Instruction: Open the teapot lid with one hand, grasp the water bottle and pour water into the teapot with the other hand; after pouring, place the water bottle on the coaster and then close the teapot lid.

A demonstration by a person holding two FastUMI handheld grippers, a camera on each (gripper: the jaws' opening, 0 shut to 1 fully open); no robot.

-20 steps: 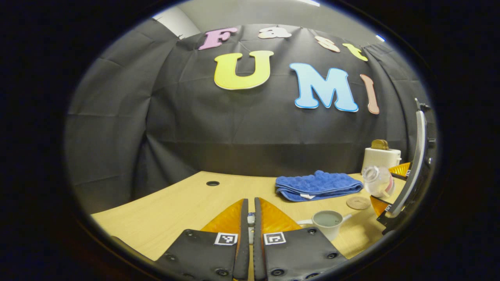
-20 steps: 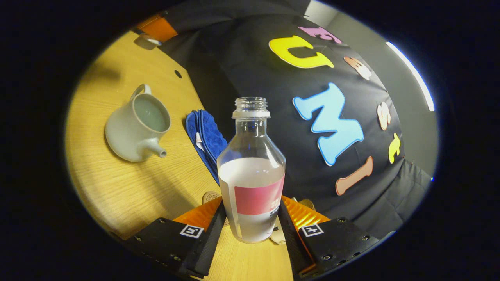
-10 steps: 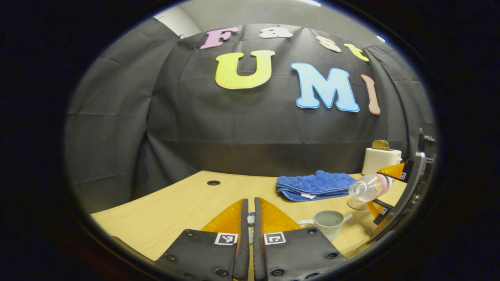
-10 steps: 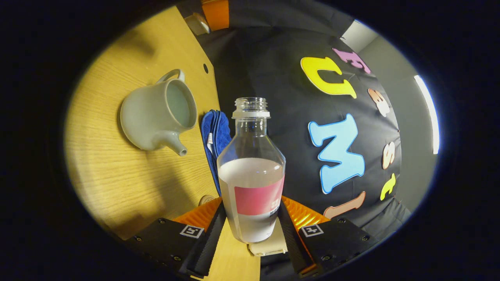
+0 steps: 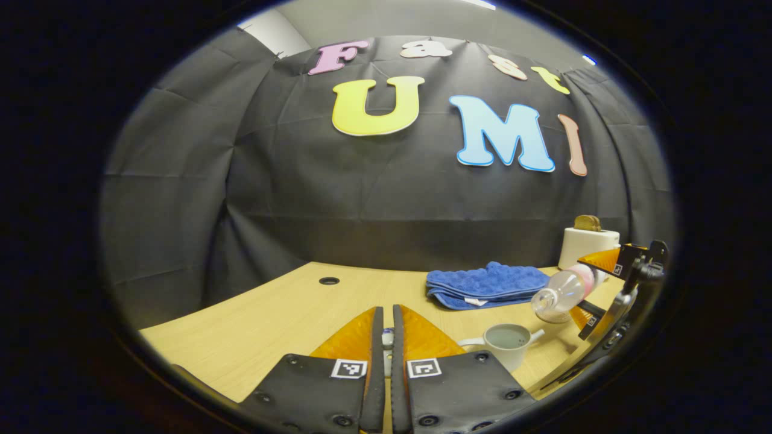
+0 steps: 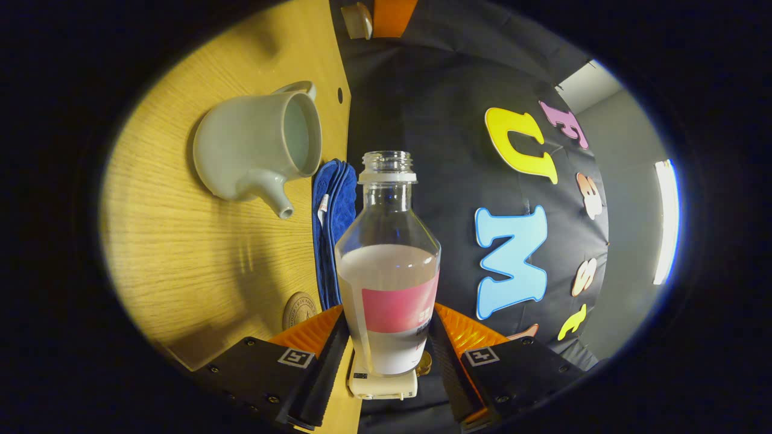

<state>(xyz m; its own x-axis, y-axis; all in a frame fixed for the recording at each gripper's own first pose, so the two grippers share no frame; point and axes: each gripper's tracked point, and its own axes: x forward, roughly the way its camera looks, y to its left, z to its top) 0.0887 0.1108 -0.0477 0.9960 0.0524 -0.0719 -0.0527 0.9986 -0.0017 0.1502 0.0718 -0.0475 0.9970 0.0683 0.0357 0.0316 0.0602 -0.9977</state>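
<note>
A pale wooden table (image 5: 271, 313) fills the floor of a booth hung with black cloth. At its far side lie a folded blue towel (image 5: 485, 284) and a cream toaster (image 5: 586, 246).

The right gripper (image 6: 387, 343) has its jaws clamped on the water bottle (image 6: 387, 265), one finger pressing each side of the labelled lower body, so the open neck projects straight ahead of the jaws. In the left gripper view the bottle (image 5: 564, 290) hangs tipped nearly level, mouth lowest and aimed toward the teapot (image 5: 505, 343), which sits below and a little short of it. That tilt appears to be the lead-in to pouring; no stream is visible, and the water inside has not reached the neck.

In the right gripper view the teapot (image 6: 256, 147) lies ahead and to the left of the jaws, lidless, spout pointing toward the towel. The round coaster (image 6: 300, 310) lies close beside the left finger, bare, presumably kept free for the bottle afterwards.

The left gripper (image 5: 387, 349) has its jaws nearly together, a small pale object pinched between the fingertips, probably the teapot lid's knob, though too little shows to be sure. It hangs left of the teapot, likely to keep the opening clear.
</note>
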